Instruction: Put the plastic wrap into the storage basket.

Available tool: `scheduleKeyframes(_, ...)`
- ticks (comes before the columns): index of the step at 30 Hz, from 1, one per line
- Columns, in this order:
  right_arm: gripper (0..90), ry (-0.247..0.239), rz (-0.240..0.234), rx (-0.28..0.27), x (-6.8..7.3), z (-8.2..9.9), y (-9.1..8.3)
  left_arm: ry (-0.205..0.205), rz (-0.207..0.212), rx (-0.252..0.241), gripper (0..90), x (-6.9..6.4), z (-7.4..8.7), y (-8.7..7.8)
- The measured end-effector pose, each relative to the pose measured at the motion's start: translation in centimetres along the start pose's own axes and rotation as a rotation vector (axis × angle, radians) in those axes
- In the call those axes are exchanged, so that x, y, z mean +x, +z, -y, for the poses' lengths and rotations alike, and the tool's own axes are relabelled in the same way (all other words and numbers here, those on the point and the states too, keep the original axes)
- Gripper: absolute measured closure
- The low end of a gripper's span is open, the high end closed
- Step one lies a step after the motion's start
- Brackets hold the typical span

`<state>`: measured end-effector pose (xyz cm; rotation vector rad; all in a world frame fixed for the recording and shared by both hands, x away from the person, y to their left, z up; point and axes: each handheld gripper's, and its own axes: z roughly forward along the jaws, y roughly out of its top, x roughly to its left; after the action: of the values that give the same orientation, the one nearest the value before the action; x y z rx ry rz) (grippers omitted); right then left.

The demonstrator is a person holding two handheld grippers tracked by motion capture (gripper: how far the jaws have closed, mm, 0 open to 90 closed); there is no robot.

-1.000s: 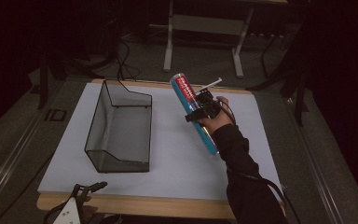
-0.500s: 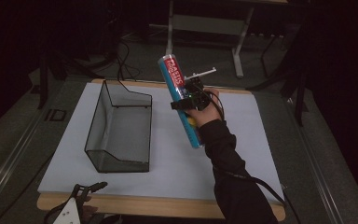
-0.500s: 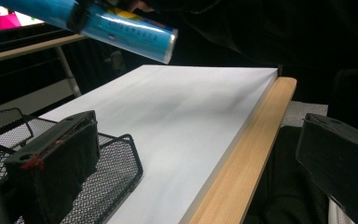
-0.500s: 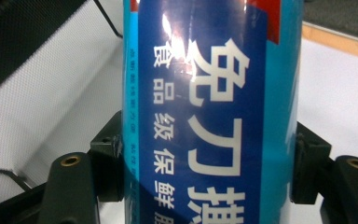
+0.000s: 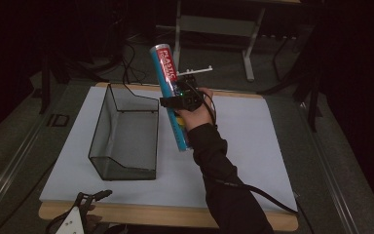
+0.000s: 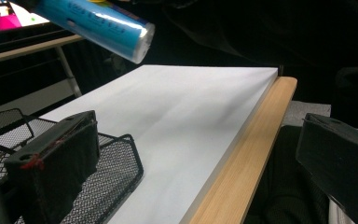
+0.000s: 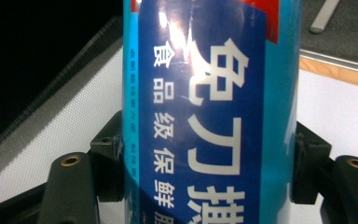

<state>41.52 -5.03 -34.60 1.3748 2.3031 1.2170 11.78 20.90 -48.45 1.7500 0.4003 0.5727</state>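
A: Where is the blue roll (image 5: 171,95)?

B: Up in the air over the middle of the counter (image 5: 253,141), tilted, with its top end leaning toward the far left. The right claw (image 5: 177,102) pinches it around the middle; in the right gripper view the two jaws press against both sides of the roll (image 7: 209,112), which carries white printed characters on a dark blue label.

A: And the wire basket (image 5: 126,131)?

B: It stands on the white sheet at the left part of the counter, just left of the roll and apart from it. Nothing touches it.

A: The left claw (image 5: 95,197)?

B: Low at the near edge of the counter, in front of the basket. In the left gripper view its jaws stand spread wide with nothing between them, the mesh basket (image 6: 116,172) close behind the left jaw and the roll's end (image 6: 102,30) high above.

A: The person?

B: A dark sleeve (image 5: 219,170) reaches in from the near side to the right claw.
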Motion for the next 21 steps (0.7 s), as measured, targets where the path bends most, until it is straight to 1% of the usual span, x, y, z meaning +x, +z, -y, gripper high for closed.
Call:
scheduleKeyframes(2,31.6,0.027,-0.014,-0.014,0.3,0.0,0.3,0.0,0.0,0.0,0.1,0.0,0.0,0.0)
scheduleKeyframes(5,31.5,0.032,0.006,-0.039,1.0,-0.1,0.9,0.001,0.001,0.0,0.1,0.0,0.0,0.0)
scheduleKeyframes(6,31.5,0.043,0.008,-0.049,1.2,-0.1,1.0,-0.002,0.003,0.001,0.1,0.0,0.0,0.0)
scheduleKeyframes(7,31.5,0.061,-0.006,-0.054,1.3,-0.1,1.2,-0.002,0.002,0.002,0.1,0.0,0.0,0.0)
scheduleKeyframes(8,31.5,0.076,-0.009,-0.062,1.5,-0.1,1.4,-0.002,0.003,0.002,0.1,0.0,0.0,0.0)
scheduleKeyframes(13,31.5,0.104,-0.005,-0.085,2.9,-0.1,2.6,-0.001,0.003,0.001,0.1,0.0,0.0,0.0)
scheduleKeyframes(15,31.5,0.107,-0.001,-0.092,3.1,0.0,2.8,0.0,0.003,0.0,0.1,0.0,0.0,0.0)
scheduleKeyframes(16,31.5,0.135,-0.013,-0.112,3.6,0.1,3.3,-0.001,0.003,0.001,0.1,0.0,0.0,0.0)
scheduleKeyframes(18,31.5,0.157,-0.006,-0.124,4.0,0.2,3.7,-0.002,0.004,0.0,0.1,0.0,0.0,0.0)
scheduleKeyframes(19,31.5,0.157,-0.006,-0.124,4.0,0.2,3.7,-0.002,0.004,0.0,0.1,0.0,0.0,0.0)
scheduleKeyframes(21,31.5,0.182,-0.017,-0.137,4.5,0.3,4.5,-0.002,0.005,0.001,0.1,0.0,0.0,0.0)
